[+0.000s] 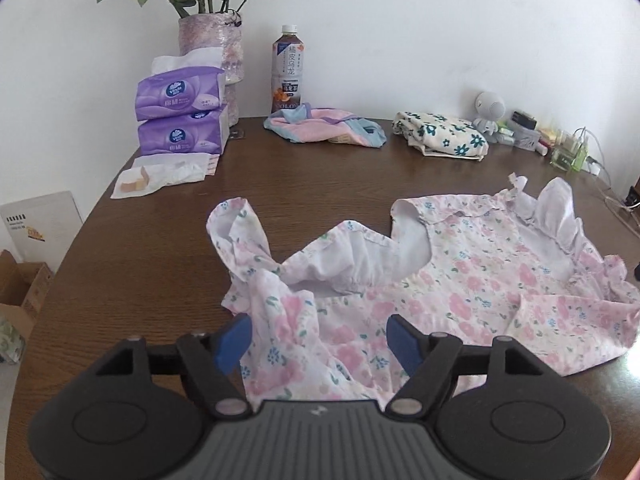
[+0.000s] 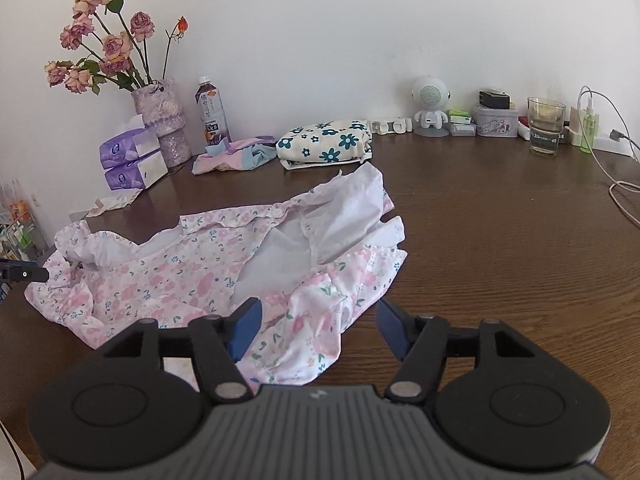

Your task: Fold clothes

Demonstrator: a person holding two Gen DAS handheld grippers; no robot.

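Pink floral garment (image 1: 460, 280) rumpled mid-frame on brown table (image 1: 320, 168); left gripper (image 1: 320, 342) and right gripper (image 2: 318, 326) both agape, pads clear of cloth

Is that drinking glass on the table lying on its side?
No, the drinking glass stands upright on the wooden table, near the wall beside a small green spray bottle.

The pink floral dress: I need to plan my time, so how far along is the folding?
Done: two garments lie folded by the wall, a navy-flowered cream one and a pink-and-blue one. In hand: nothing; the left gripper and right gripper stand open over the pink floral dress, whose cloth lies between the pads unpinched. Left: that dress sprawls crumpled, white lining showing, no neat fold yet.
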